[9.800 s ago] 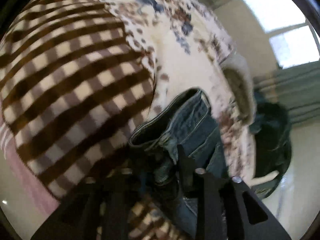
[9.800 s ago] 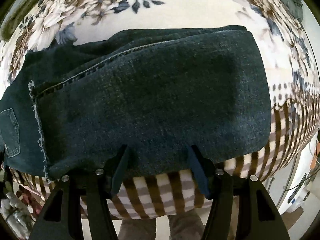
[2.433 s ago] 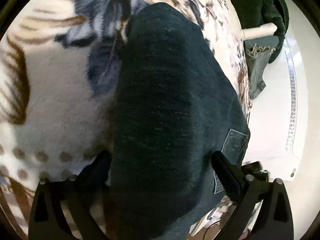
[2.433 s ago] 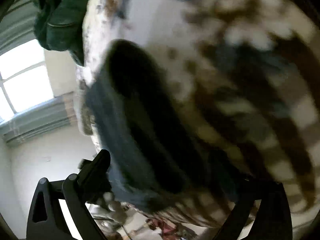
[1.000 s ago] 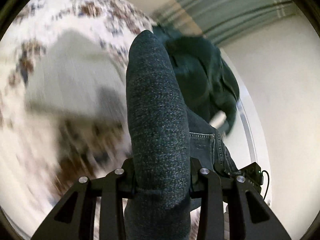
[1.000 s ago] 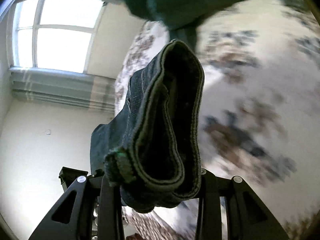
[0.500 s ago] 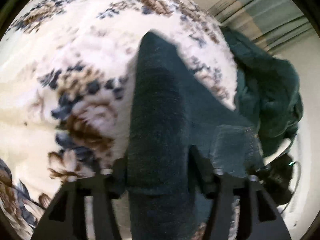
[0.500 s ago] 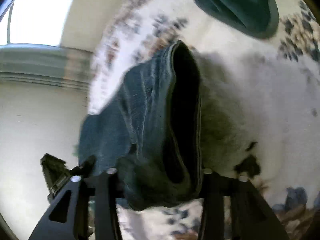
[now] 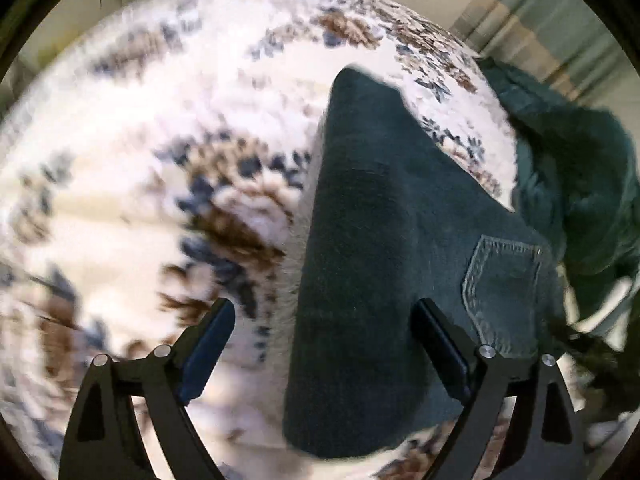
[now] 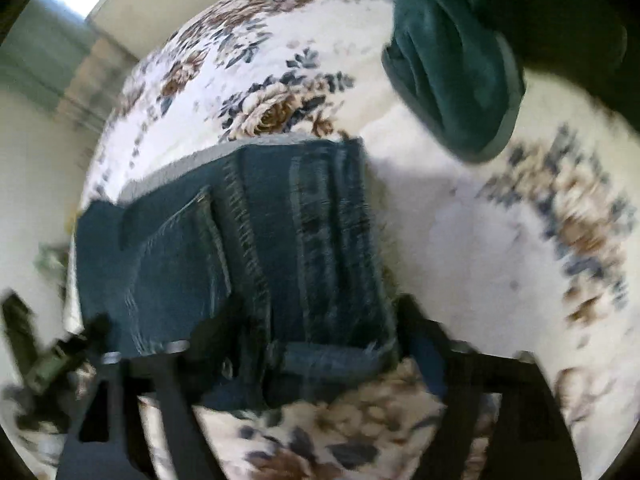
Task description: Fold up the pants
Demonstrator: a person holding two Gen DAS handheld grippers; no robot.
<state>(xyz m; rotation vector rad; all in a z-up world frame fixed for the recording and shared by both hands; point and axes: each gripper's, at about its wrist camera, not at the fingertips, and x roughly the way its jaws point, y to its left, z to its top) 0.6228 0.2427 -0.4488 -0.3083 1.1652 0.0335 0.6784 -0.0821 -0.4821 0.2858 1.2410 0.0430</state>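
The folded dark blue jeans lie flat on the cream floral blanket, a back pocket showing at their right. My left gripper is open, its fingers spread either side of the jeans' near edge, holding nothing. In the right wrist view the jeans show waistband and seams on the floral blanket. My right gripper is open just above their near end, blurred by motion.
A heap of dark green clothing lies at the bed's far right; it also shows in the right wrist view. A wall and striped curtain stand behind. The bed edge drops off left of the jeans.
Both grippers held the folded jeans lifted in the air a second ago. They have lowered them onto the floral blanket and opened, letting go.
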